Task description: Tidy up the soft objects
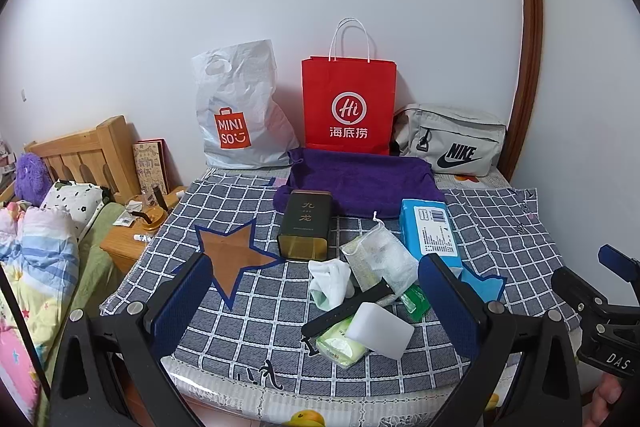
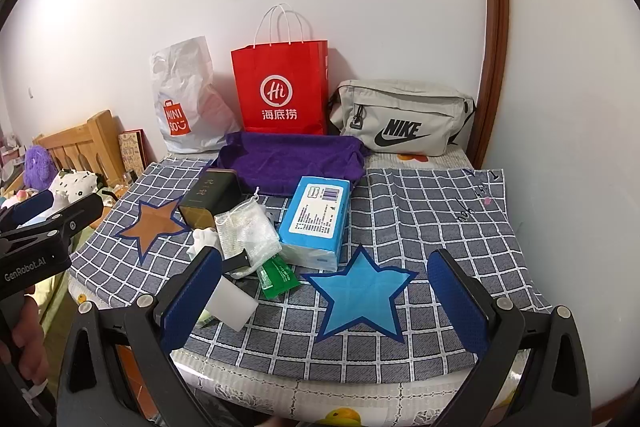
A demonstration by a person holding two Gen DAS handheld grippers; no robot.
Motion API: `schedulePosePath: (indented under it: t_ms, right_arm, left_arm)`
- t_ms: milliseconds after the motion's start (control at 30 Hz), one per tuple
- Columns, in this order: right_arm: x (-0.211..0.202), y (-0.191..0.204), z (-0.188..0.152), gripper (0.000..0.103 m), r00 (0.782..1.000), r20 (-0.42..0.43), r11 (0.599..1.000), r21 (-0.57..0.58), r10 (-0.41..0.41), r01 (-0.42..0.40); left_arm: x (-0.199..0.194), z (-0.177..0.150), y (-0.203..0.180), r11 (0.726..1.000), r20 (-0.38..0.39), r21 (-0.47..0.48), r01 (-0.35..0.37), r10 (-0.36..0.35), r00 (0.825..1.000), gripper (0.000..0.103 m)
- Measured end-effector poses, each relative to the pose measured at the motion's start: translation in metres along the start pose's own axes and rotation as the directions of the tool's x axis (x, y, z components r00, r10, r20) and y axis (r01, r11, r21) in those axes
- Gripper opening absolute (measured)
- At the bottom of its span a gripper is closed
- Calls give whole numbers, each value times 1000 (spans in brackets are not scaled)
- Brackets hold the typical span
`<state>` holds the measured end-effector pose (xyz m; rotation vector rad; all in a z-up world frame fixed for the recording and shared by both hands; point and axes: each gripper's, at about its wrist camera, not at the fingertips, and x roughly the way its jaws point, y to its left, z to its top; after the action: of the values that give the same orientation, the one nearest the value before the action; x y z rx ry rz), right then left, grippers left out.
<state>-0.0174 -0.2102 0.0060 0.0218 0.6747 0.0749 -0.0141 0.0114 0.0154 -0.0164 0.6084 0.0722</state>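
Covering the bed, a grid-checked woven cloth (image 2: 420, 227) w/ 2 star patches: brown star (image 1: 236, 255), blue star (image 2: 360, 297). At the wall, 3 bags: crinkly white plastic bag (image 1: 240, 115), stiff red paper bag (image 1: 348, 103), grey fabric Nike pouch (image 2: 400, 115). Fuzzy purple towel (image 1: 360, 187) lies flat in front of them, just behind a boxy dark tin (image 1: 306, 227) and a blue tissue pack (image 2: 316, 219). Soft bits cluster mid-cloth: 1 mesh pouch (image 1: 380, 259), 1 white sock (image 1: 330, 281), 1 white sponge block (image 1: 380, 331). Left gripper (image 1: 316, 307) & right gripper (image 2: 324, 301): jaws spread wide, holding nothing, hovering at the near edge.
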Motion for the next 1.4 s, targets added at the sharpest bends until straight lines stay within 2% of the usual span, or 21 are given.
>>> schedulePosePath:
  t_ms: [1400]
  right_arm:
    - [-10, 4, 0, 101, 1000, 16, 1000, -2, 4, -4]
  left_arm:
    - [-2, -1, -2, 1000, 3, 5, -11, 11, 1000, 103]
